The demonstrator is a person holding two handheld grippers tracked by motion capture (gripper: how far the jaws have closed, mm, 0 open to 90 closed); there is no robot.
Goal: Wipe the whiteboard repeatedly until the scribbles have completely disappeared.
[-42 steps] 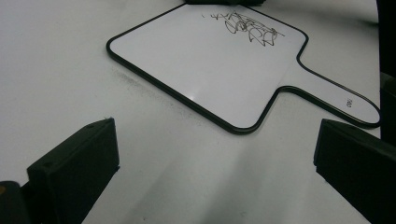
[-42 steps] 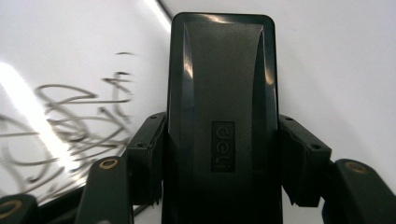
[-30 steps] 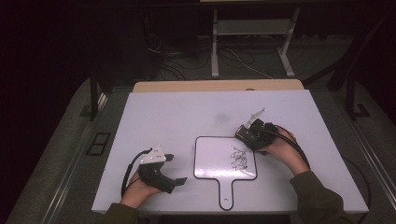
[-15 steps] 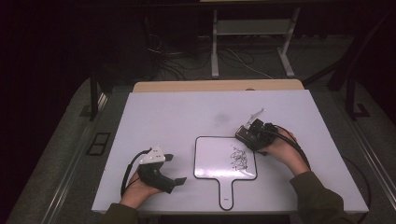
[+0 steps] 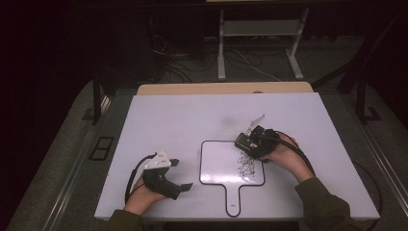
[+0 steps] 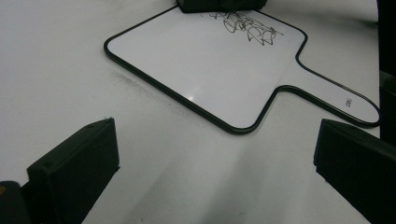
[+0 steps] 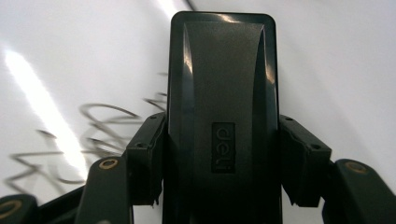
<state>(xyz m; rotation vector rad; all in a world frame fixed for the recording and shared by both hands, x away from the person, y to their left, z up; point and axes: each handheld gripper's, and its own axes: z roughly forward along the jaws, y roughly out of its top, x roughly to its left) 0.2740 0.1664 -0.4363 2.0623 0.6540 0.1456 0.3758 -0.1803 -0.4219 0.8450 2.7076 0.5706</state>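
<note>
Barely anything's shifted: your right gripper (image 5: pixel 251 143) stays clamped on the black eraser (image 7: pixel 223 116) at the whiteboard's (image 5: pixel 219 166) upper-right corner, left gripper (image 5: pixel 178 179) idle and wide open at lower left, so press flat and sweep down across the scribble (image 5: pixel 246 162).

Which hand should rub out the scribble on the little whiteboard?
Right. The right gripper already grips the eraser at the whiteboard's edge, right by the scribble. The left gripper is open, off to the side, holding nothing.
</note>
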